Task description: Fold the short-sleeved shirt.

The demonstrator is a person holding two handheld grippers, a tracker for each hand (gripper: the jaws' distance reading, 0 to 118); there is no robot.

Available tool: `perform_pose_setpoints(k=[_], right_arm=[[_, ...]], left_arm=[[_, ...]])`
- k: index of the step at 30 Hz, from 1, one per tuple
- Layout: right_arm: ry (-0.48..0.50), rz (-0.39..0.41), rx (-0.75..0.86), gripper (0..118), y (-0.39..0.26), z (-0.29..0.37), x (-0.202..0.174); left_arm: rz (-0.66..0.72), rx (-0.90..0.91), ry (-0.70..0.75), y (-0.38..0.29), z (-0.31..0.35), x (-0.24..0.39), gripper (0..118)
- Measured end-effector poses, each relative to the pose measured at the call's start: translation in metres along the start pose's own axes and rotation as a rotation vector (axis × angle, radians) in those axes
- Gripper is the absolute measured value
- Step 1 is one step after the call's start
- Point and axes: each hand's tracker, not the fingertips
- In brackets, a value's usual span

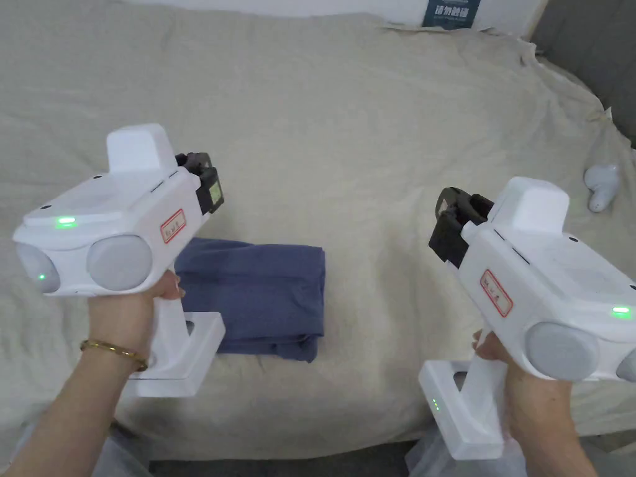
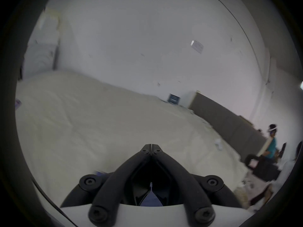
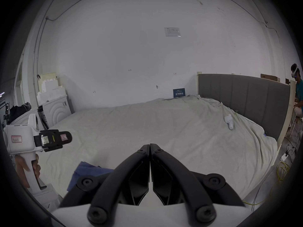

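A blue short-sleeved shirt (image 1: 261,298) lies folded into a compact rectangle on the beige bed sheet (image 1: 348,124), near the front edge. My left gripper (image 1: 202,177) is held in the air above the shirt's left end, jaws together with nothing between them (image 2: 151,146). My right gripper (image 1: 453,223) hovers well to the right of the shirt, also shut and empty (image 3: 150,146). In the right gripper view, part of the shirt (image 3: 88,171) shows at lower left, below the left gripper (image 3: 54,139).
A small white object (image 1: 601,183) rests on the sheet at the right, near the grey headboard (image 3: 242,91). A blue card (image 1: 450,12) stands at the bed's far edge against the white wall. Another person (image 3: 297,86) stands beyond the headboard. Cables (image 3: 282,170) lie on the floor.
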Motion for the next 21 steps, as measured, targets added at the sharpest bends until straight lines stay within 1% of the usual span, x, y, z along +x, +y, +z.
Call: perform_pose_setpoints(k=[1,3,6,8,11,12,14,15,18,21], right_arm=[[0.011,-0.005,0.012,0,0.001,-0.003,-0.008],[0.046,-0.022,0.036,0,0.002,-0.007,-0.023],[0.095,-0.016,0.043,0,0.002,-0.021,-0.05],[0.124,-0.005,0.028,0,-0.002,-0.034,-0.069],[0.173,-0.017,0.0,0,-0.017,-0.053,-0.097],[0.186,-0.008,-0.016,0,-0.026,-0.062,-0.108],[0.2,0.046,-0.023,0,-0.046,-0.074,-0.124],[0.202,0.073,-0.058,0,-0.058,-0.081,-0.133],[0.215,0.054,-0.121,0,-0.094,-0.095,-0.147],[0.172,0.065,-0.202,0,-0.126,-0.108,-0.157]], left_arm=[[-0.02,0.011,0.043,0.0,0.005,-0.007,0],[-0.02,0.014,0.071,-0.002,0.014,-0.02,0],[-0.062,0.026,0.137,-0.007,0.024,-0.032,0],[-0.074,0.024,0.148,-0.01,0.028,-0.037,0],[-0.077,0.021,0.157,-0.015,0.034,-0.041,0],[-0.079,0.022,0.162,-0.017,0.034,-0.042,0],[-0.076,0.02,0.166,-0.02,0.036,-0.042,0],[-0.074,0.017,0.162,-0.022,0.036,-0.042,0],[-0.11,-0.004,0.165,-0.032,0.031,-0.045,0],[-0.096,-0.02,0.157,-0.036,0.029,-0.048,0]])
